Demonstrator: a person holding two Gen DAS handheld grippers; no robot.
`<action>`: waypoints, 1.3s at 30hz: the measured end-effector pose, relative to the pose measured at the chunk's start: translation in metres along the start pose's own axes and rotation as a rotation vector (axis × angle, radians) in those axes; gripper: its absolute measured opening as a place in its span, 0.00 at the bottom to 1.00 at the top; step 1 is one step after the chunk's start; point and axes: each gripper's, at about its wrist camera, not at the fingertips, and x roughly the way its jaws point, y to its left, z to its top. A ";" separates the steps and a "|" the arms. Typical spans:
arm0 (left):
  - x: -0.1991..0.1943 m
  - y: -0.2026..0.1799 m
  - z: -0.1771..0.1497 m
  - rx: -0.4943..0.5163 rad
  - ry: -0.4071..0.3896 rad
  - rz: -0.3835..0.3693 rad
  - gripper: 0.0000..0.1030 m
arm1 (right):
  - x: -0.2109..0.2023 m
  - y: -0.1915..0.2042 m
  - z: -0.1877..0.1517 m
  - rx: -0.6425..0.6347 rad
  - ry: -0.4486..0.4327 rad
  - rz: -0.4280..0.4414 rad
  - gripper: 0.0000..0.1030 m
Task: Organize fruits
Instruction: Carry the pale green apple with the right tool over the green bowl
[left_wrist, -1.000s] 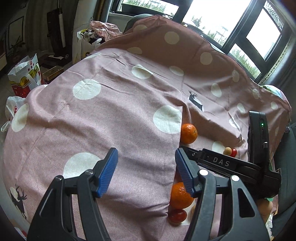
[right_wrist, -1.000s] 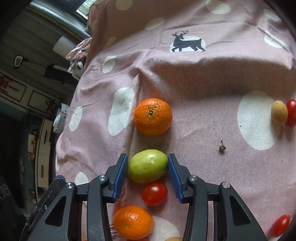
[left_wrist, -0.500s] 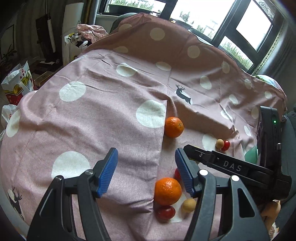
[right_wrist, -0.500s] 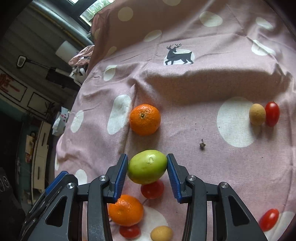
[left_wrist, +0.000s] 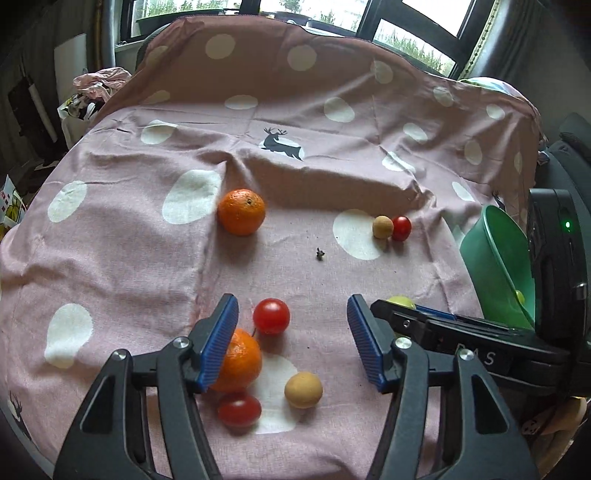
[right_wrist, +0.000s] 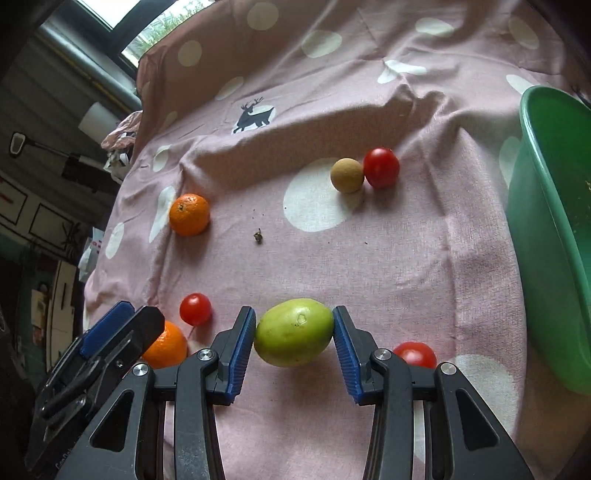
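Green fruit (right_wrist: 294, 331): smooth, oval, small brown blemish on its skin; pinched at both ends by the ribbed blue pads (right_wrist: 241, 354) of the right gripper (right_wrist: 294, 349), held over the pink cloth (right_wrist: 406, 258). Left wrist view shows only a sliver of this fruit (left_wrist: 402, 302) behind the right gripper's black frame.

Left gripper (left_wrist: 291, 341): jaws closing, not gripping; below them lie a near orange (left_wrist: 238, 361), a cherry tomato (left_wrist: 271, 316), a second tomato (left_wrist: 239, 409) and a matte tan round fruit (left_wrist: 303, 389).

Farther off: a dimpled far orange (left_wrist: 242, 211); a tan ball (left_wrist: 382, 227) touching a glossy red tomato (left_wrist: 401, 228); a small dark stem scrap (left_wrist: 320, 253).

Cloth is woven, wrinkled, with white dots and a black deer print (left_wrist: 279, 142).

Green plastic basin (right_wrist: 554, 229) sits at right, smooth-walled. Right wrist view alone shows another tomato (right_wrist: 414, 354) behind its right finger.
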 end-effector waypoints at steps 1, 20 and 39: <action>0.001 -0.003 -0.001 0.004 0.005 -0.004 0.55 | 0.002 -0.001 0.000 0.001 0.005 -0.001 0.43; 0.019 -0.036 -0.017 0.076 0.112 -0.128 0.52 | 0.009 -0.018 0.002 0.057 0.021 0.055 0.43; 0.048 -0.054 -0.024 0.078 0.185 -0.204 0.30 | 0.011 -0.012 -0.001 0.040 0.031 0.063 0.43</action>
